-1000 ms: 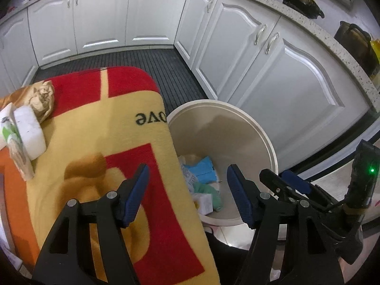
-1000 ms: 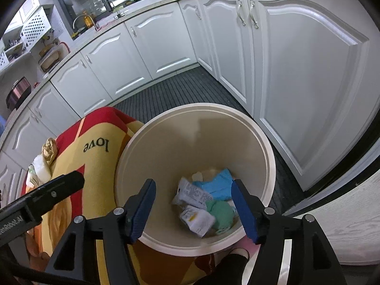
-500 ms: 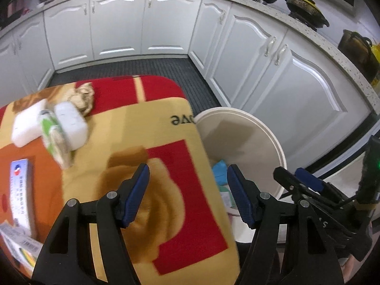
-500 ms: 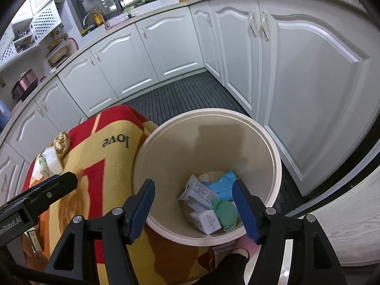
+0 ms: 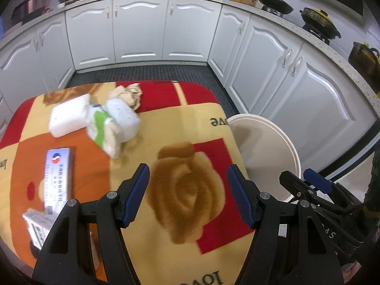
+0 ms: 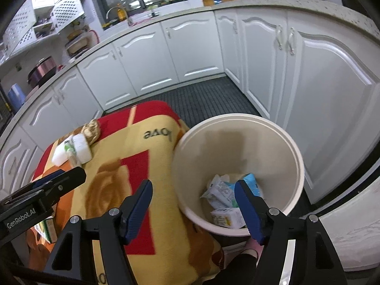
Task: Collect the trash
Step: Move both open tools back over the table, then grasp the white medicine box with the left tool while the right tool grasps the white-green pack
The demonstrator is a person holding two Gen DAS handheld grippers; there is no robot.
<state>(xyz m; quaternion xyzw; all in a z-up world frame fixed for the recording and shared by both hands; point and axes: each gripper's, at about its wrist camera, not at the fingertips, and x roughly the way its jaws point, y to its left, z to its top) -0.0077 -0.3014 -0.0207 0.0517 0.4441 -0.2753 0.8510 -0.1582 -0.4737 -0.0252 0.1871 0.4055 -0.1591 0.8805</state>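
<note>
Both grippers have swung away from the bin and over the blanket since a second ago, so more of the table's litter has come into the left wrist view.

At the far left of that view, a small green-printed carton lies at the blanket's near edge, touching a long blue-and-white box just beyond it. Farther back sit 2 white foam blocks with a green-and-white wrapper wedged between them, and a crumpled brown paper behind them near the far edge. All rest on the red, orange and yellow blanket printed with a rose.

The left gripper hangs above the rose with its jaws released and nothing between them. To its right, the cream trash bin stands against the blanket's edge on the floor, in front of white cabinets.

In the right wrist view the right gripper hovers over the bin's near-left rim, jaws opening and empty. Inside the bin lie white printed packets and a light blue pack.
</note>
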